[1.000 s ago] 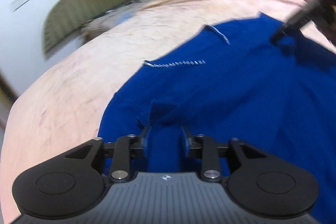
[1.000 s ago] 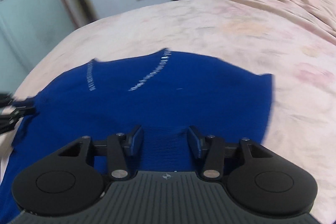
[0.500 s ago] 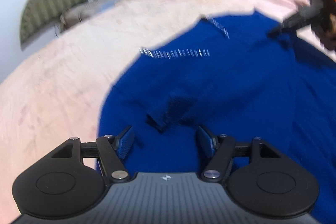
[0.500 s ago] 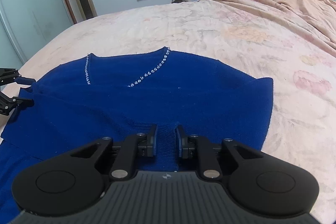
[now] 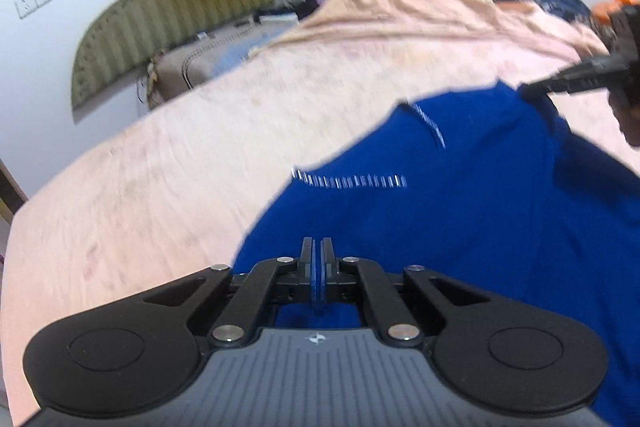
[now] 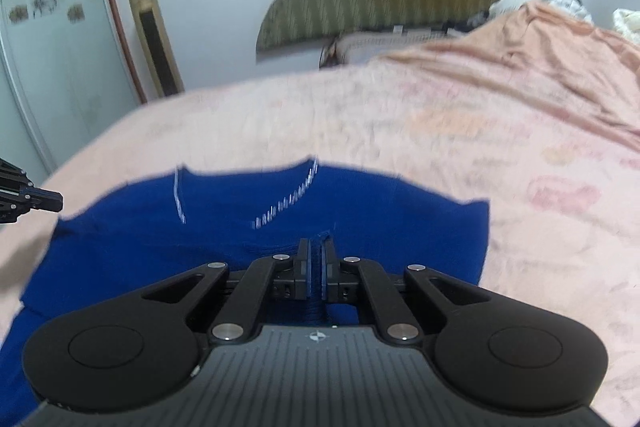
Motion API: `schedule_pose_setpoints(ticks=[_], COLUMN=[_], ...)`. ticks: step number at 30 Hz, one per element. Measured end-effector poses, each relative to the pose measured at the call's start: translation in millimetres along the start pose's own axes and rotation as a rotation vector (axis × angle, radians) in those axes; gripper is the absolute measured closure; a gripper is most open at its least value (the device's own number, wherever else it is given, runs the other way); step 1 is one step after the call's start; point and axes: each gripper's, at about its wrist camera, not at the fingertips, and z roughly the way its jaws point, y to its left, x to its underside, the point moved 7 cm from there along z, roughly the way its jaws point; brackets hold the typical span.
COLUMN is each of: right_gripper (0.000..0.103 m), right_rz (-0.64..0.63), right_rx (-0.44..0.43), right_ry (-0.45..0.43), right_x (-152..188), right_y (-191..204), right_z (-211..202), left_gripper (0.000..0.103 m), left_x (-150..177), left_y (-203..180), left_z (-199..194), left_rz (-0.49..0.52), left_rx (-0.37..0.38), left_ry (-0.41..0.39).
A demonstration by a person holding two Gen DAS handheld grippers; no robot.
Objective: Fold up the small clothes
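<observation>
Both grippers are pinched on the blue knit top [image 6: 360, 211] spread on the pink bedspread [image 6: 400, 115]: the left gripper [image 5: 317, 247] and right gripper [image 6: 316, 247] have each just closed on its near edge. Next, I judge, comes lifting that edge evenly toward the beaded neckline [image 6: 288, 203].

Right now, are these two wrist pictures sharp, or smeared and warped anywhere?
Left wrist view: motion blur smears the blue sweater and its beads into streaks; the left gripper is sharp. Right wrist view: milder blur, fisheye bends the bed, corners dark.
</observation>
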Motion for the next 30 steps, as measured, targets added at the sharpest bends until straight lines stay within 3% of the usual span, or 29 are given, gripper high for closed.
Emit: schedule_pose_setpoints(ticks=[3,9,15,16,17,18,19,21,22,23,24,25,27,30], right_gripper=[0.097,0.096,0.096,0.095,0.084,0.082,0.084,0.083,0.079,0.073,0.073,0.065,0.063,0.06], right_rz=[0.018,0.069,0.117,0.131,0.139,0.136,0.133,0.114,0.098,0.08,0.062,0.045,0.044,0.064], right_rx=[0.01,0.065,0.184,0.207,0.247,0.291,0.331,0.333,0.298,0.257,0.231,0.219,0.244,0.278], right_ry=[-0.049,-0.036,-0.022,-0.007,0.013,0.024,0.013,-0.033,-0.041,-0.03,-0.01,0.027,0.125,0.074], right_x=[-11,-13,-11,-8,-5,-2,0,-1,-1,0,2,6,17,14], right_y=[-6,-29,-60,-65,-71,-76,-78,-70,-61,-53,-47,-44,-49,-46], right_z=[-9,-1,17,20,24,26,24,16,15,18,22,30,48,34], left_gripper=[0.1,0.099,0.098,0.097,0.097,0.096,0.092,0.07,0.044,0.026,0.026,0.027,0.027,0.027], left_x=[-14,-23,-21,-21,-20,-18,-17,-13,-9,-6,-2,1,8,11], left_y=[-3,-24,-29,-33,-37,-44,-50,-66,-72,-76,-79,-80,-81,-82], left_z=[9,29,37,37,37,37,37,41,45,50,55,59,63,53], left_rz=[-0.021,0.016,-0.116,-0.137,-0.153,-0.167,-0.174,-0.161,-0.144,-0.122,-0.095,-0.076,-0.072,-0.131], left_rx=[0.006,-0.038,-0.042,-0.032,-0.029,-0.031,-0.025,-0.019,-0.044,-0.086,-0.145,-0.187,-0.257,-0.259], left_ry=[-0.031,-0.016,-0.005,-0.006,-0.006,-0.006,-0.01,-0.011,-0.003,0.002,0.007,0.019,0.046,0.023])
